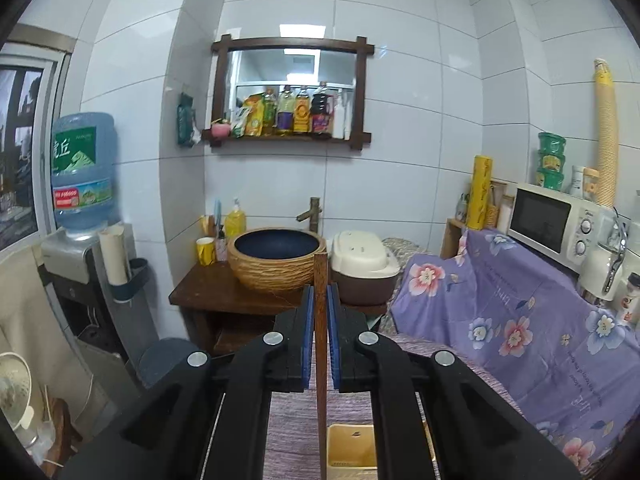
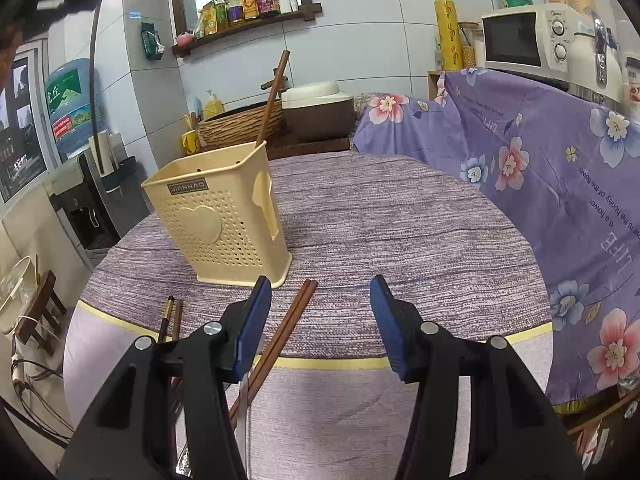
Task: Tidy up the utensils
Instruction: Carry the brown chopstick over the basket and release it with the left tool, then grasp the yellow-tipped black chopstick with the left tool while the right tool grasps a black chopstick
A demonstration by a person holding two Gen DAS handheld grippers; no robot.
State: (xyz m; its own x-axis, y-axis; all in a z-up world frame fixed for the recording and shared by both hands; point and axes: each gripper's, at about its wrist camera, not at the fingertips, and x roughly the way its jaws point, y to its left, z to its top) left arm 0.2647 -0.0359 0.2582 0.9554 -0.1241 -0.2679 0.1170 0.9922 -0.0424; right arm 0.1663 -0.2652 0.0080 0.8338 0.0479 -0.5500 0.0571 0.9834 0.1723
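Bench (image 2: 400, 220): round top under a purple-grey woven cloth with a pale yellow stripe near the front edge. Behind it, a purple floral sheet (image 2: 540, 152) drapes over furniture to the right, with a white microwave (image 2: 524, 36) on top. White tiled walls. A wooden-framed mirror shelf (image 1: 290, 92) carries oil and sauce bottles. Below it, a wooden stand bears a woven-pattern basin (image 1: 276, 258) and a rice cooker (image 1: 364, 266). A water dispenser with a blue bottle (image 1: 82, 172) stands at left.

Utensil holder (image 2: 224, 216): cream perforated plastic, upright on the bench left of centre. One brown chopstick (image 2: 272, 98) stands in it, leaning out of the back corner.

Left gripper (image 1: 320, 300): blue pads drawn close, clamped on an upright brown chopstick (image 1: 321, 360) that runs vertically between them. The holder's rim is seen directly below, at the bottom of the left wrist view.

Right gripper (image 2: 320, 316): jaws wide apart, holding nothing, low over the bench front. A pair of brown chopsticks (image 2: 288, 328) lies on the cloth just inside its left finger, just in front of the holder. Two more dark utensils (image 2: 172, 316) lie further left; type cannot be told.
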